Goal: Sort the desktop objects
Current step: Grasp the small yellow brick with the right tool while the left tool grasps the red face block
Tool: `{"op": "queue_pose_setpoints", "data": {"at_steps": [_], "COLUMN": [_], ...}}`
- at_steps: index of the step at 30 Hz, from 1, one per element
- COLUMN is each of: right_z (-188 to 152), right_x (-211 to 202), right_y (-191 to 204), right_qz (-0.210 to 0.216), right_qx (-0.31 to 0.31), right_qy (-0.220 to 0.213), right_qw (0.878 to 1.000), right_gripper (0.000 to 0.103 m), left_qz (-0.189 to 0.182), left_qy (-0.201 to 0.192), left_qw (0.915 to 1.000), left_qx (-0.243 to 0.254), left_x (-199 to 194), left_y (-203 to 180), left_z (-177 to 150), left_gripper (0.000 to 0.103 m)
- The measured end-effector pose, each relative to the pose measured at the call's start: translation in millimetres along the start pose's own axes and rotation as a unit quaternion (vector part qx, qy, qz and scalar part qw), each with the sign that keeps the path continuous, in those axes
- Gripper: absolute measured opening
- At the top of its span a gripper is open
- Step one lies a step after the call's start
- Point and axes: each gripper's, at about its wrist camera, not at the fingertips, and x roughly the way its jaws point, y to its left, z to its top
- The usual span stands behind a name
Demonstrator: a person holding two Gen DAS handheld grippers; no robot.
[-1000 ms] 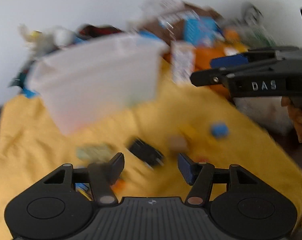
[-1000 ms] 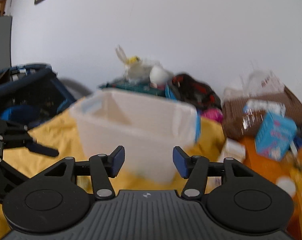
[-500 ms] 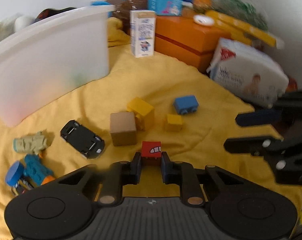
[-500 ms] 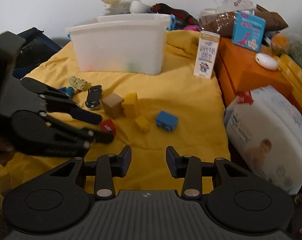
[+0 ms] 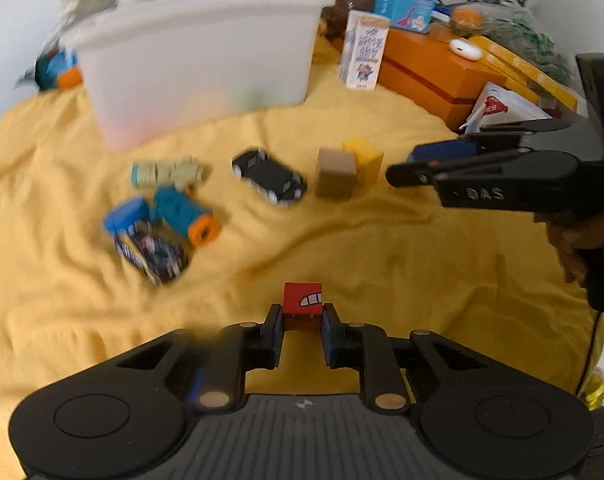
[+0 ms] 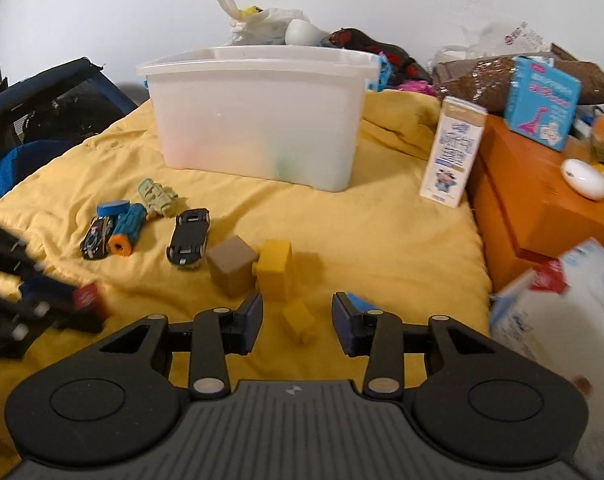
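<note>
My left gripper (image 5: 302, 330) is shut on a red block (image 5: 302, 302) with a toothy face, held above the yellow cloth; the block also shows in the right wrist view (image 6: 86, 298). My right gripper (image 6: 296, 326) is open, low over a small yellow block (image 6: 300, 322), with a blue block (image 6: 361, 303) beside its right finger. A brown block (image 6: 232, 266), a larger yellow block (image 6: 276, 270), a black toy car (image 6: 188, 237) and several small toys (image 6: 118, 228) lie on the cloth. A white plastic bin (image 6: 258, 120) stands behind them.
A milk carton (image 6: 451, 150) stands right of the bin. An orange box (image 6: 533, 200) with a white mouse (image 6: 583, 179) and a white diaper pack (image 6: 561, 312) line the right side. A dark bag (image 6: 42, 112) sits at the left. Clutter lines the back wall.
My left gripper has lifted the red block off the cloth and drawn back from the other blocks. My right gripper has moved forward and down over the small yellow block.
</note>
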Motion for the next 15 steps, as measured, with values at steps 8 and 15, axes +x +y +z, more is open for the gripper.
{"op": "queue_pose_setpoints", "data": {"at_steps": [8, 15], "right_z": [-6.1, -15.5], "right_x": [18.6, -23.2], "right_y": [-3.3, 13.7], "right_qz": [-0.012, 0.029], "right_qx": [0.021, 0.042], "right_qy": [0.040, 0.047], "right_qw": [0.999, 0.998], "right_gripper": [0.025, 0.025], "left_qz": [-0.002, -0.011], "left_qy": [-0.003, -0.008], "left_qw": [0.9999, 0.9991], "left_qx": [0.015, 0.041], "left_x": [-0.2, 3.1], "left_y": [-3.8, -10.5], "left_z": [-6.1, -3.3], "left_gripper": [0.022, 0.023]}}
